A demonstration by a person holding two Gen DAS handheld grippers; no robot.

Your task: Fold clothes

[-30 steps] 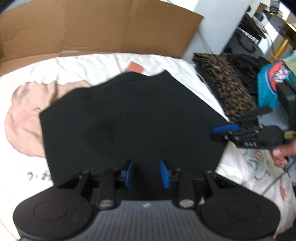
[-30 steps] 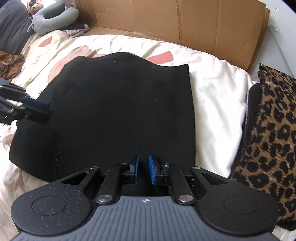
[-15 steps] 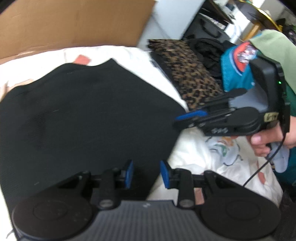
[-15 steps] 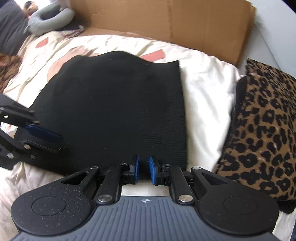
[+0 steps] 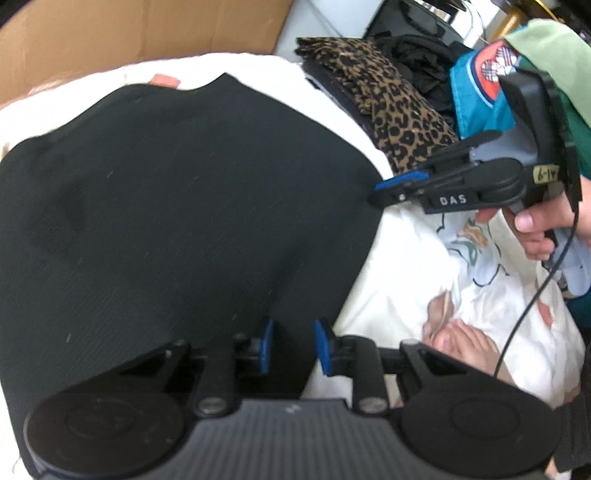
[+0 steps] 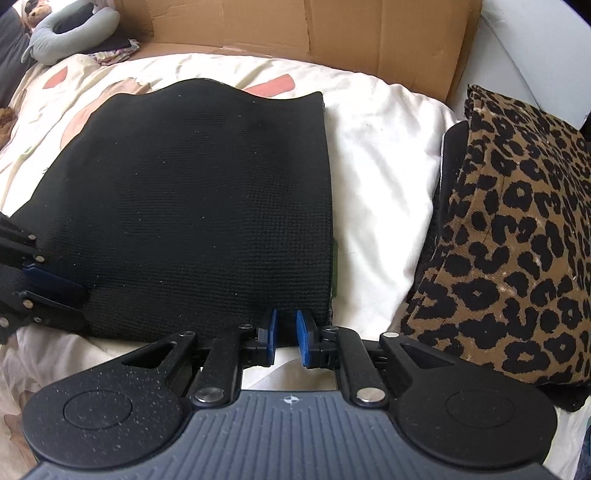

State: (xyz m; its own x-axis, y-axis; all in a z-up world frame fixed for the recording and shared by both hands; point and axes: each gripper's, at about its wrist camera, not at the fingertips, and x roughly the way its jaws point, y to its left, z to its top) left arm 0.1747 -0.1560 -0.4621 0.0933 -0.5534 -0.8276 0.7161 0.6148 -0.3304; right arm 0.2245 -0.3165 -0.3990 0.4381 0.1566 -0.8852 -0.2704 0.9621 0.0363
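Left wrist view: my left gripper (image 5: 291, 345) sits low at 6 o'clock, its blue fingers (image 5: 266, 345) standing moderately apart with nothing between them. They straddle the near right-hand corner of the black knit garment (image 5: 177, 206), which lies flat on the bed (image 5: 406, 280) and fills the frame from 9 o'clock through 12 to about 2. The garment's right edge runs from my fingers up toward 1 o'clock, so the cloth lies ahead and to the left. At 3 o'clock my right gripper (image 5: 384, 188), held in a hand (image 5: 535, 229), points in toward that same edge, its tip just at the hem. A leopard-print cushion (image 5: 399, 110) rests beyond it at 1 o'clock.

Right wrist view: my right gripper (image 6: 286, 332) shows its fingers (image 6: 303, 338) narrowed to a slim gap, empty, poised at the garment's (image 6: 192, 206) near edge close to its right-hand corner. The garment reads as a squared slab, its long sides running away toward 12 o'clock, the whole body lying up and left of my fingers. My left gripper (image 6: 48, 284) touches the near left corner at 9 o'clock. The cushion (image 6: 517, 240) stands clear at 3 o'clock; cardboard (image 6: 295, 33) backs the bed at 12.

Each gripper is nearest its own near corner. Whether a further fold is due or this is the finished shape, the scene does not settle.
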